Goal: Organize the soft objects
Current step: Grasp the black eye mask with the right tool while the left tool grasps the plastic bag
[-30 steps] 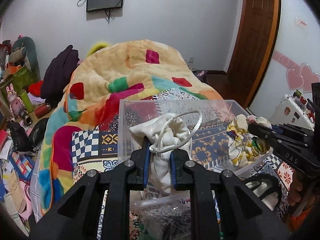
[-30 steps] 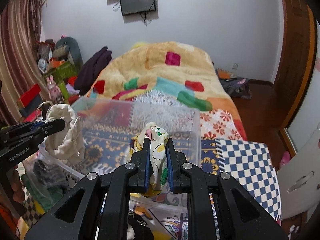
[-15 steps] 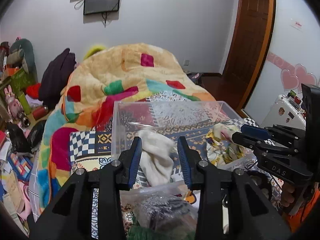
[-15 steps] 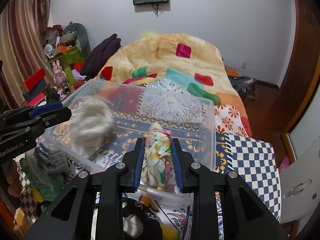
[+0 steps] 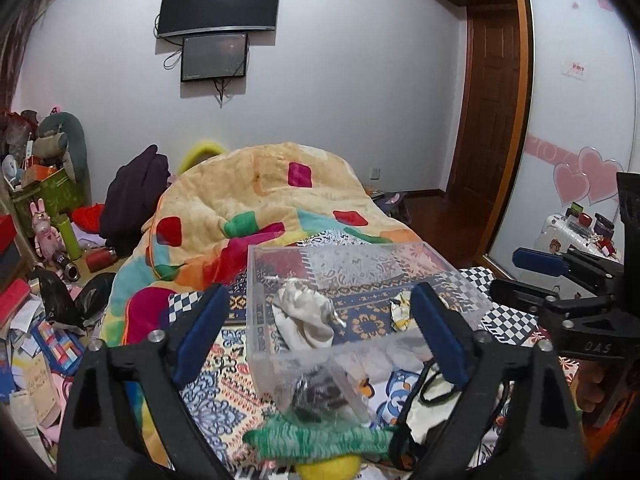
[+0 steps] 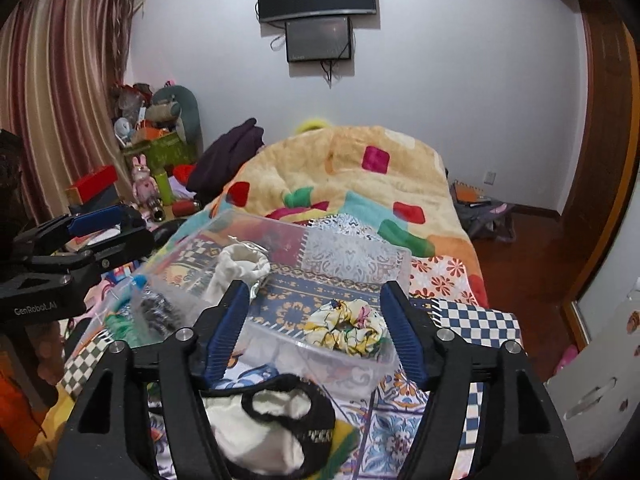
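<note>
In the left wrist view, the left gripper [image 5: 318,334] hangs over the near end of the bed [image 5: 208,364], its blue-padded fingers [image 5: 200,330] spread wide and holding nothing. Between them stands the clear rectangular plastic bin [image 5: 256,304] on the patterned bedspread. A cream drawstring cloth pouch [image 5: 304,318] lies inside the bin near its left wall, and a floral yellow-and-white fabric scrunchie [image 5: 400,312] lies toward the right wall, well apart from the pouch. Just in front of the bin sit a crumpled clear plastic bag with dark contents [image 5: 320,390] and a green knitted piece [image 5: 320,440]. The right gripper [image 5: 520,276] shows at the right edge, apart from the bin.

In the right wrist view, the right gripper [image 6: 314,330] also has its fingers [image 6: 228,330] released and empty, framing the bin's [image 6: 344,368] near right corner. The scrunchie [image 6: 346,328] rests on the bin floor by that corner; the pouch [image 6: 238,270] lies toward the left side. A white-and-black fabric item [image 6: 272,428] lies on the bed just before the bin. The left gripper [image 6: 120,228] is at the left edge.
</note>
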`<state>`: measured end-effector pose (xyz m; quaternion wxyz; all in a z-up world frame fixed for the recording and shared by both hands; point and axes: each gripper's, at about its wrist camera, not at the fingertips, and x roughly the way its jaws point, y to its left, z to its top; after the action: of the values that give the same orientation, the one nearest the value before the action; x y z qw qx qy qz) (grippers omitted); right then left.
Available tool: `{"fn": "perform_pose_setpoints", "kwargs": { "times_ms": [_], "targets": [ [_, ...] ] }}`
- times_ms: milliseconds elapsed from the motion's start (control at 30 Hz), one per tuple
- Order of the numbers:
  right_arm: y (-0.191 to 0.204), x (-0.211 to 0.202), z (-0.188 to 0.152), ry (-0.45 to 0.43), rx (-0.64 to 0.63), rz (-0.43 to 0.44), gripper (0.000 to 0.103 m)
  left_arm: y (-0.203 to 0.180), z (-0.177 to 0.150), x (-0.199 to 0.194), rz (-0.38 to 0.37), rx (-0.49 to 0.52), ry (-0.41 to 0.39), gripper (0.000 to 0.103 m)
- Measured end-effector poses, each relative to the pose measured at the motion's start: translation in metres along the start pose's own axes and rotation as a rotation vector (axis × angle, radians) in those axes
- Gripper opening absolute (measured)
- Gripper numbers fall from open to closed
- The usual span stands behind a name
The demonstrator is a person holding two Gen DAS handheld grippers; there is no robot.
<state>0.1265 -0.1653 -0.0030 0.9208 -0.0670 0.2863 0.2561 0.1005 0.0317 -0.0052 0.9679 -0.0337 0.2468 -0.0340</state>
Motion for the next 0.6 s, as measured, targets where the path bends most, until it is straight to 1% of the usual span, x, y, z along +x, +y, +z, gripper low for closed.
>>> {"fn": "perform_pose_setpoints", "kwargs": {
  "times_ms": [100,200,300,433,600],
  "targets": [
    [0.001,-0.004,-0.007,0.007,0.001,0.008,0.066,0.0,-0.012,0.0,0.001,0.005,0.022,0.094],
    [0.002,-0.001,-0.018,0.033,0.007,0.019,0.066,0.002,-0.026,0.005,0.006,-0.001,0.055,0.096],
    [0.005,0.005,-0.03,0.067,0.007,0.028,0.066,0.009,-0.04,0.016,0.002,-0.028,0.114,0.096],
    [0.006,0.016,-0.047,0.118,0.0,0.029,0.066,0.014,-0.054,0.028,-0.011,-0.06,0.172,0.096],
    [0.005,0.027,-0.063,0.172,0.005,0.035,0.066,0.014,-0.065,0.037,-0.01,-0.071,0.191,0.095]
  ]
}}
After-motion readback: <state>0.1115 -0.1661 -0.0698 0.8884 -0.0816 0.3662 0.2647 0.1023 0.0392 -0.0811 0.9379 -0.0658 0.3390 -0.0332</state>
